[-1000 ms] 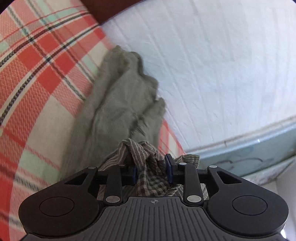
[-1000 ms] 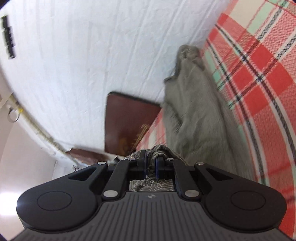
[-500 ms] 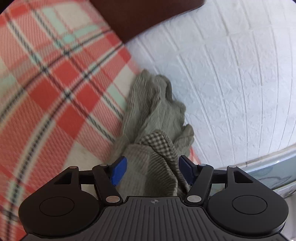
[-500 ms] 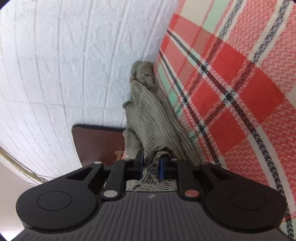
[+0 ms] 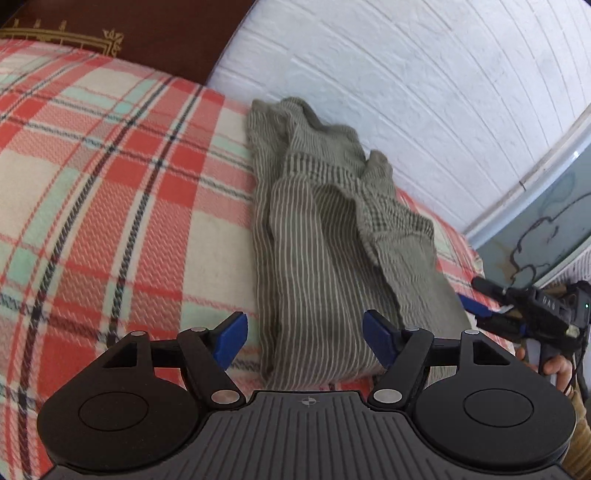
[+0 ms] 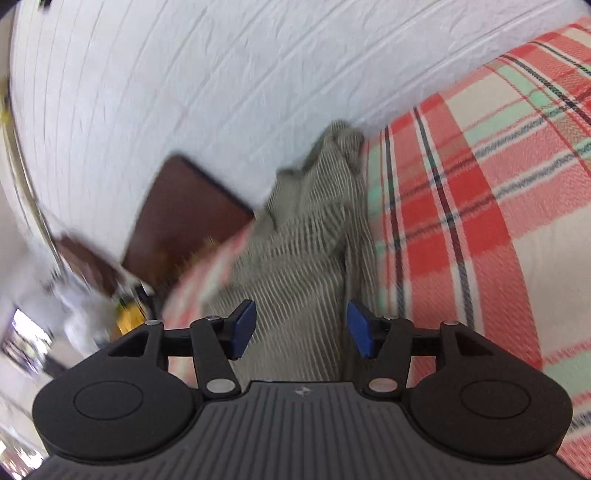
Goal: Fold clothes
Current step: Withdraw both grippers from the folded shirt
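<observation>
A grey-green striped garment (image 5: pixel 314 240) lies folded in a long narrow strip on the red plaid blanket (image 5: pixel 110 221), close to the white wall. My left gripper (image 5: pixel 304 339) is open over its near end; the blue pads stand clear on either side of the cloth. In the right wrist view the same garment (image 6: pixel 306 229) runs away from my right gripper (image 6: pixel 297 328), whose jaws are opening, with cloth lying between the pads and neither pressing on it. The right gripper (image 5: pixel 480 310) also shows at the right edge of the left wrist view, held by a hand (image 5: pixel 554 365).
A white brick wall (image 5: pixel 406 92) borders the bed behind the garment. A dark brown headboard (image 5: pixel 147 29) stands at one end, also in the right wrist view (image 6: pixel 184 206). The plaid blanket (image 6: pixel 461 221) spreads wide beside the garment.
Both grippers let go of the cloth they were pinching, the left first, then the right. The garment has dropped flat onto the blanket. Both views rolled and pulled back a little.
</observation>
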A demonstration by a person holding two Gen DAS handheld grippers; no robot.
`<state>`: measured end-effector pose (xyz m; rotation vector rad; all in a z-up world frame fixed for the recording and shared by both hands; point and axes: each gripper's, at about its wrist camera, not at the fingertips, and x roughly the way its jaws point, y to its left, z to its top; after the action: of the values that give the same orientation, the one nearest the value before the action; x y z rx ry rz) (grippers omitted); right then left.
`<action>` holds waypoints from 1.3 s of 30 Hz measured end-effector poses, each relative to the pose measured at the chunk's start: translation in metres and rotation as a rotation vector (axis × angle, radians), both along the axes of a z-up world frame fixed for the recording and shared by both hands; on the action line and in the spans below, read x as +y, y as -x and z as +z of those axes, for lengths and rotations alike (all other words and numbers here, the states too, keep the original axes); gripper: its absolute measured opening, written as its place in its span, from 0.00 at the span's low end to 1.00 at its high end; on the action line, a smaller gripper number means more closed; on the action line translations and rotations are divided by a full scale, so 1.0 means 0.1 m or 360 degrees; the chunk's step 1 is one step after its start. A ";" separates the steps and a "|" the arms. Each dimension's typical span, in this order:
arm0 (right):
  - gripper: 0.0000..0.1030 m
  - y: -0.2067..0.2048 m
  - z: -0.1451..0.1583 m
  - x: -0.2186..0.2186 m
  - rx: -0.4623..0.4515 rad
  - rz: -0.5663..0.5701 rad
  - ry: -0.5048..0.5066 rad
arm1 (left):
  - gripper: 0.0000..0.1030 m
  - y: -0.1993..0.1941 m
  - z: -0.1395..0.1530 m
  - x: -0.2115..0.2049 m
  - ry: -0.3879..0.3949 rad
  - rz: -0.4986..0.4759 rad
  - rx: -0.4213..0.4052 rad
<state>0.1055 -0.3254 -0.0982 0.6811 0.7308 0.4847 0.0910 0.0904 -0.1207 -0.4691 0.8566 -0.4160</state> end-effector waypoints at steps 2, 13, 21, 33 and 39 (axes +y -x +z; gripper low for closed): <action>0.59 0.06 -0.06 0.02 0.0049 0.0009 0.0041 | 0.79 -0.01 -0.05 0.00 0.0006 0.0010 0.0012; 0.24 0.00 -0.35 0.08 0.0222 0.0120 -0.0189 | 0.63 -0.16 -0.19 -0.19 0.0008 -0.0048 0.0001; 0.09 0.19 -0.28 -0.03 0.0295 0.0070 -0.0492 | 0.13 0.07 0.02 -0.21 -0.0021 -0.0054 -0.0015; 0.21 1.22 -0.26 0.01 0.0370 0.0160 -0.0344 | 0.42 1.17 -0.06 -0.16 -0.0090 -0.0115 0.0030; 0.44 1.23 0.47 -0.04 -0.0013 0.0181 0.0105 | 0.50 1.20 0.54 -0.10 -0.0270 -0.0111 -0.0271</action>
<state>-0.0171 -0.3293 -0.0508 0.5778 0.7777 0.5648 -0.0294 0.0802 -0.0662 -0.2438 0.7375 -0.4369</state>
